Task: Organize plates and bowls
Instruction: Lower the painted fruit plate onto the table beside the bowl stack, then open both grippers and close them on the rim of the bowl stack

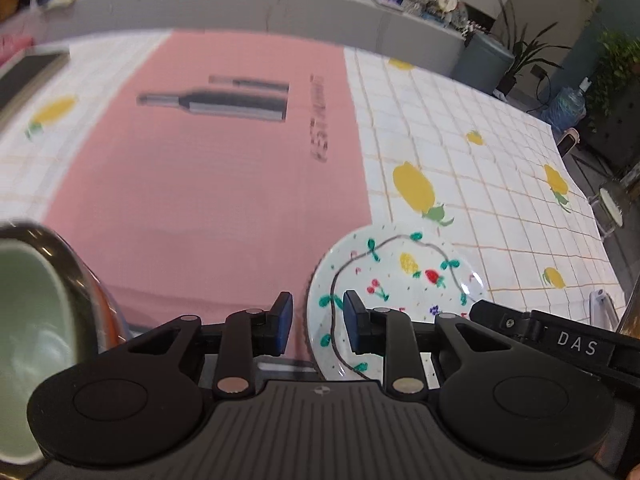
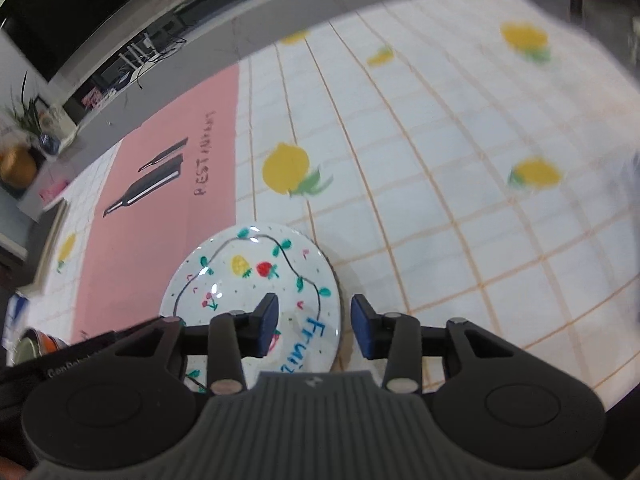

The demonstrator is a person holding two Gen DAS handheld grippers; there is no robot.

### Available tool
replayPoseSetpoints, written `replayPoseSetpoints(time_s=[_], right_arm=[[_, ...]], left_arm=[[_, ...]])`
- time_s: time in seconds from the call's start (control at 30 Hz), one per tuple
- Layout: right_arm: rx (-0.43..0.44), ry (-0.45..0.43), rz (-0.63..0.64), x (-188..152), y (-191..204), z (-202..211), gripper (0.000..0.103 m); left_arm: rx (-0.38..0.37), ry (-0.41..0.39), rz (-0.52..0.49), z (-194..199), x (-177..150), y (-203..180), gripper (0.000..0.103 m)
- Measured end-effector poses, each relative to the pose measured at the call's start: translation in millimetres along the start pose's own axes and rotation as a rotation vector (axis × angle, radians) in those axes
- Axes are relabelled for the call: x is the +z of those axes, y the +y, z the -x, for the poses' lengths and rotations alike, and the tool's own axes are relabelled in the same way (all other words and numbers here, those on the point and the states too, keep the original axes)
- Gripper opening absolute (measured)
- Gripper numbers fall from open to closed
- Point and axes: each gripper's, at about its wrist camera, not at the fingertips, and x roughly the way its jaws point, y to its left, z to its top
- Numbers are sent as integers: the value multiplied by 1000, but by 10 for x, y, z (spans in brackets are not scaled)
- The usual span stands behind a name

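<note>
On checked tablecloth (image 2: 440, 200), painted fruit plate (image 2: 256, 280), left tongs (image 1: 317, 320) and right tongs (image 2: 314, 328) apart, empty.

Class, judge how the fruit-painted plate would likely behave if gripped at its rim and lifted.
The fruit-painted plate shows glossy highlights, so it is probably glazed, stiff and slippery between pads. It looks ceramic, so likely breakable if dropped. Being shallow and flat on the tablecloth, it should slide, not roll.

An office-like lounge: potted plants (image 1: 524, 52), water jug (image 1: 568, 106), grey counter (image 1: 280, 4) behind table.
</note>
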Motion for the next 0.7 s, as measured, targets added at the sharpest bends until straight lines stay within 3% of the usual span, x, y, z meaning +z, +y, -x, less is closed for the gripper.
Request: replayPoseSetpoints(time_s=[0.13, 0.3, 0.53, 0.7], right_arm=[[-15, -40, 71, 7, 180, 186, 41], [39, -33, 95, -31, 396, 313, 41], [134, 3, 121, -139, 775, 370, 49], [183, 32, 143, -181, 997, 348, 56]], left_arm=[[18, -63, -46, 278, 42, -36, 30], [38, -120, -95, 607, 92, 30, 30], [35, -158, -45, 949, 134, 455, 34], [-11, -137, 20, 1139, 138, 874, 51]])
